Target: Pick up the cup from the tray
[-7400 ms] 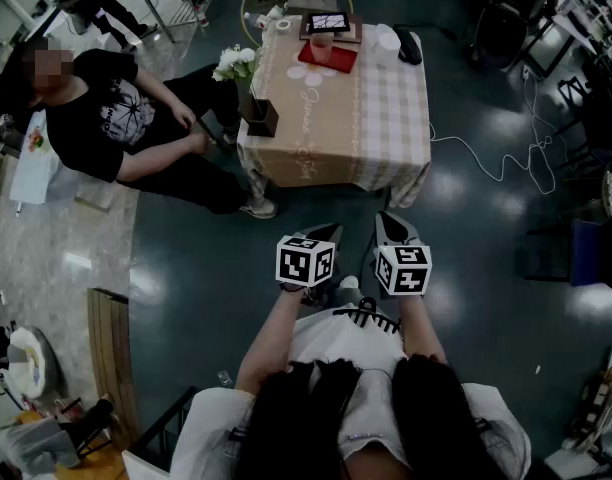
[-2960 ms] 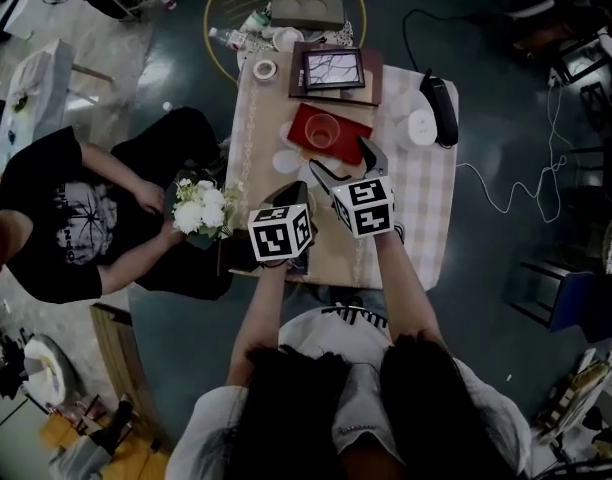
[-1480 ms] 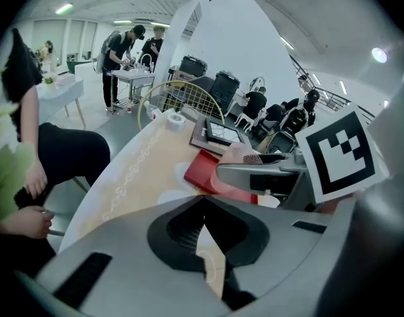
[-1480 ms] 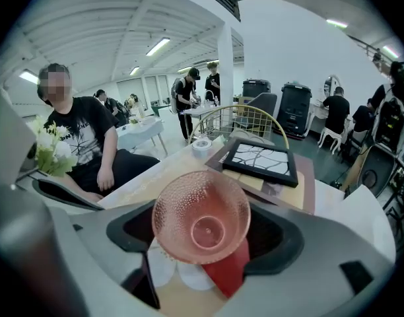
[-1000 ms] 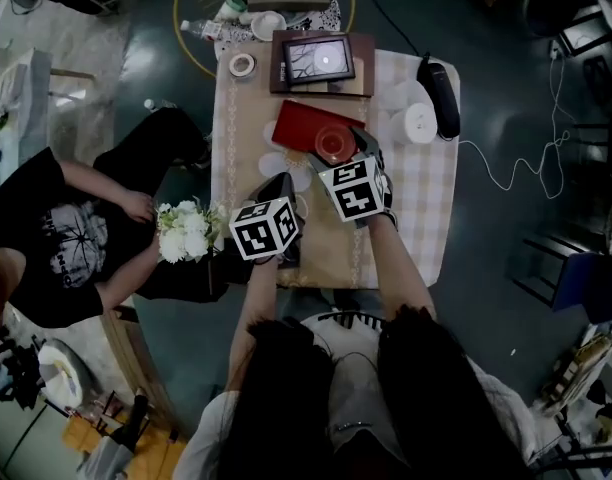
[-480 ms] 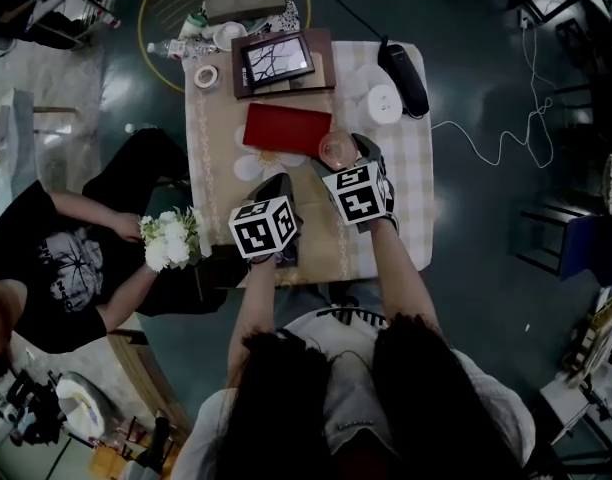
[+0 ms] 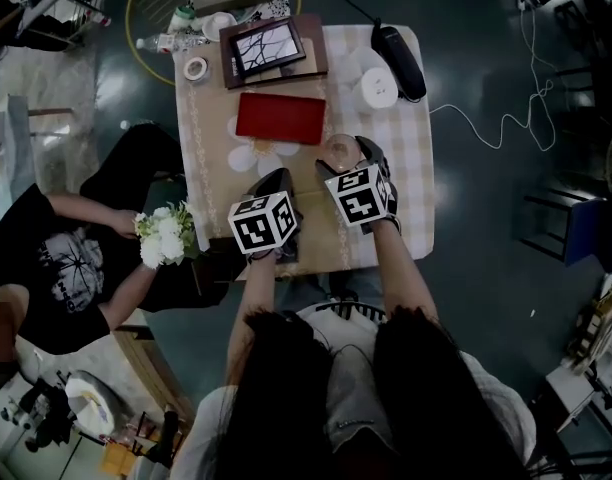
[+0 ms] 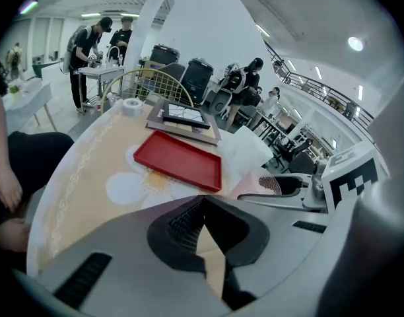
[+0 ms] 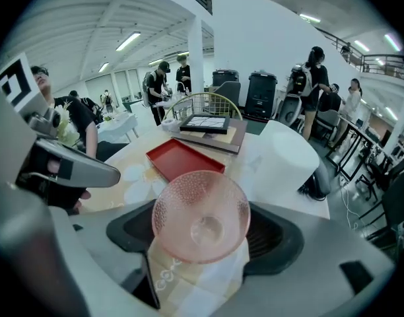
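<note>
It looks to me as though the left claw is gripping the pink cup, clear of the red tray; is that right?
Not quite: it is the right claw that grips the pink cup, as the right gripper view shows. The left claw is shut on nothing. The cup is indeed clear of the red tray.

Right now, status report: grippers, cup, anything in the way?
Right gripper shut on cup, held off the red tray. Left gripper shut, empty. Nothing seen in the way.
</note>
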### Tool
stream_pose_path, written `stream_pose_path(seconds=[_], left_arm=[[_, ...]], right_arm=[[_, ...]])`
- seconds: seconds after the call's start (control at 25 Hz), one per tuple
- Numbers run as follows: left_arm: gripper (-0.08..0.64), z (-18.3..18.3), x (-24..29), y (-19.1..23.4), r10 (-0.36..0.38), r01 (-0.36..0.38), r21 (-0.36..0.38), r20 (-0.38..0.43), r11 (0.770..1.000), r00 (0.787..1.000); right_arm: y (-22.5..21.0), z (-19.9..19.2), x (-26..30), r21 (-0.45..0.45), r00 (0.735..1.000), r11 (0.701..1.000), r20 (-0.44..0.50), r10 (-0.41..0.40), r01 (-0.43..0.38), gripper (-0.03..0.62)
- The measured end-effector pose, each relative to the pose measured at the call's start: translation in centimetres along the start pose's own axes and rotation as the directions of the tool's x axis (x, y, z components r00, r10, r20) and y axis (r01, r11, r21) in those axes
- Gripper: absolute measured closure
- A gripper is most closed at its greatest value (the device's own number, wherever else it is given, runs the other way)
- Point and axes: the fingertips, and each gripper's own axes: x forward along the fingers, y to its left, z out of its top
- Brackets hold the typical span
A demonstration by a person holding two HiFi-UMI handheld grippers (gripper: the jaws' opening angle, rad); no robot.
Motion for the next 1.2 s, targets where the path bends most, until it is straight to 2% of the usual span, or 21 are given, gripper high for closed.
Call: stream_pose_path(seconds=[0.24, 0.56, 0.72, 0.96, 1.2], left_arm=[[0.555, -0.2, -0.2, 0.2, 0.007, -0.007, 0.003, -0.002, 1.0, 1.0], [0.555, -1.7, -0.3, 0.1, -0.006, 0.006, 0.004, -0.033, 1.0, 0.999], [0.555, -1.7, -0.7, -0.2, -0.009, 0.01, 0.036, -0.023, 0.999, 1.0], [0.555, -1.7, -1.2, -0.7, -0.022, 0.022, 0.047, -0.009, 0.999, 1.0], [0.555, -1.8, -1.7, -2.3, -0.066, 0.067, 0.099, -0.016, 0.993, 0.998]], right_arm=[[-0.3, -1.1, -0.2, 0.057, 1.0, 0.998, 0.002, 0.001, -0.001, 0.191], [-0.3, -1.4, 0.3, 0.048, 1.0, 0.999, -0.005, 0.0, 0.0, 0.19], [-0.4, -0.7, -0.2, 0.145, 0.997, 0.989, 0.068, 0.031, -0.041, 0.188], [-0.9, 0.5, -2.1, 0.171, 0.99, 0.984, 0.135, 0.031, -0.054, 0.187], [-1.2, 1.4, -4.7, 0.201, 0.981, 0.978, 0.195, 0.015, -0.055, 0.187]])
